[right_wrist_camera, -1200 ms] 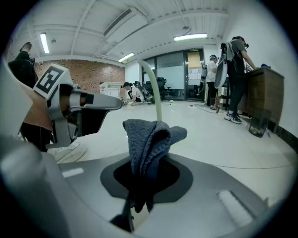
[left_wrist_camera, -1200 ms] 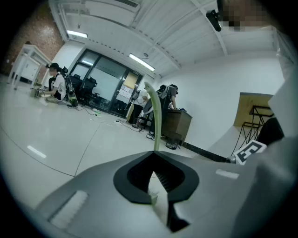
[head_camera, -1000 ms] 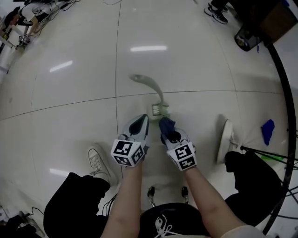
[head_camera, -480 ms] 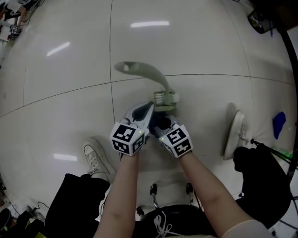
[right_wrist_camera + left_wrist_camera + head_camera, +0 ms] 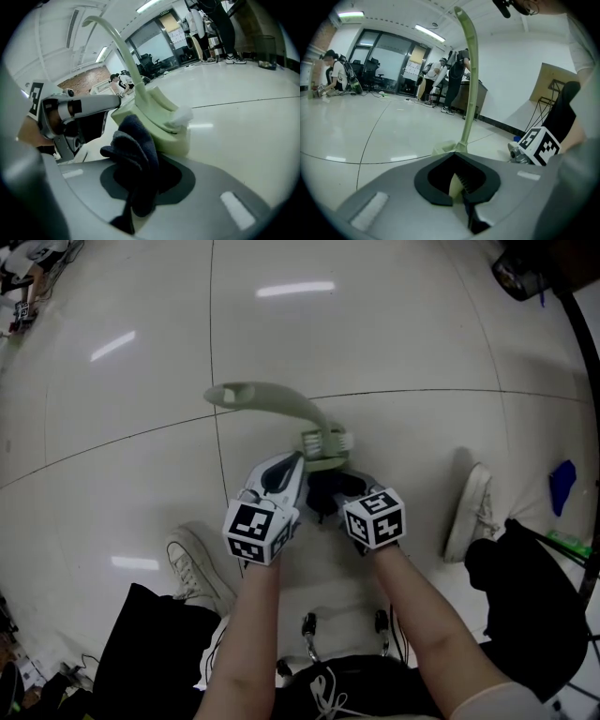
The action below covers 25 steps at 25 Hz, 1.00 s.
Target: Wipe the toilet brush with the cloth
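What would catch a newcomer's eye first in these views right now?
The pale green toilet brush, its curved handle arching over the white floor at the head view's centre. Just below, the left gripper grips it while the right gripper presses a dark cloth against its head.

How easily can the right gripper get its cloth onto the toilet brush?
Yes, probably easily: the right gripper is shut on the cloth, which looks pressed against the toilet brush, held by the left gripper. Nothing sits between them.
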### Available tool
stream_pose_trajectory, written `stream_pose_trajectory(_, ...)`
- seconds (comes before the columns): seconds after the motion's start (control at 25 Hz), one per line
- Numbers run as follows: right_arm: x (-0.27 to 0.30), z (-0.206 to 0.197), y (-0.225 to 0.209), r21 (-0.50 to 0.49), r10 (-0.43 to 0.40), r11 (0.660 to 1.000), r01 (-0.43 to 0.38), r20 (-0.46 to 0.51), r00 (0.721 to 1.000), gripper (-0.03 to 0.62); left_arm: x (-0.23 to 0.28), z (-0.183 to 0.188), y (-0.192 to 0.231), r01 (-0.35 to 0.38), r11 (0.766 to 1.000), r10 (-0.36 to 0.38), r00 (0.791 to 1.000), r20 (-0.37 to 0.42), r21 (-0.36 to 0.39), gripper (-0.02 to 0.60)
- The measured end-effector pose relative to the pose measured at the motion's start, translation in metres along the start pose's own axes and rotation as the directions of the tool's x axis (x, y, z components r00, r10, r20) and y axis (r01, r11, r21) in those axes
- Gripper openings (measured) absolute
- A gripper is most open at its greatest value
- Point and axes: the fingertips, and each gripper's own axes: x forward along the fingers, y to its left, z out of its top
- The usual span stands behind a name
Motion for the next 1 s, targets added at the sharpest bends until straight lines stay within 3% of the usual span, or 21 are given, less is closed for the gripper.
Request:
stream_pose_trajectory(0.24, -0.010, -0.007, -0.028, 0.111, -0.029, 0.993, 0.031, -0.014, 0.999, 0.080, 0.002, 0.000, 0.000, 0.002, 0.999, -0.001, 1.000, 0.007, -0.047, 0.006)
stream_pose_trajectory(0.4, -0.029, -0.008, -0.056, 0.156, -0.116, 0.981, 0.118, -0.023, 0.993, 0.072, 0.002, -0.002, -0.001, -0.016, 0.998, 0.016, 1.000, -0.006, -0.064, 0.006)
stream_pose_trajectory(0.52, -0.053, 0.012, -0.088, 0.207, -0.214, 0.957, 0.204, 0.027, 0.977, 0.069, 0.002, 0.001, -0.001, -0.044, 0.997, 0.043, 0.999, -0.015, -0.064, 0.006)
stream_pose_trajectory(0.64, -0.064, 0.044, -0.113, 0.216, -0.248, 0.950, 0.226, 0.082, 0.965, 0.067, 0.000, 0.007, -0.001, -0.063, 0.994, 0.064, 0.998, 0.019, -0.086, 0.006)
stream_pose_trajectory(0.72, -0.060, 0.066, -0.122, 0.194, -0.231, 0.958, 0.209, 0.098, 0.968, 0.067, -0.001, 0.006, -0.001, -0.064, 0.993, 0.067, 0.997, 0.027, -0.098, 0.006)
stream_pose_trajectory(0.84, -0.037, 0.088, -0.120, 0.175, -0.131, 0.978, 0.115, 0.085, 0.988, 0.067, -0.001, 0.002, 0.000, -0.056, 0.992, 0.058, 0.998, 0.018, -0.110, 0.006)
stream_pose_trajectory(1.0, -0.008, 0.102, -0.109, 0.258, 0.009, 0.966, -0.030, 0.081, 0.997, 0.064, -0.002, 0.003, 0.000, -0.049, 0.990, 0.055, 0.998, 0.041, -0.132, 0.006)
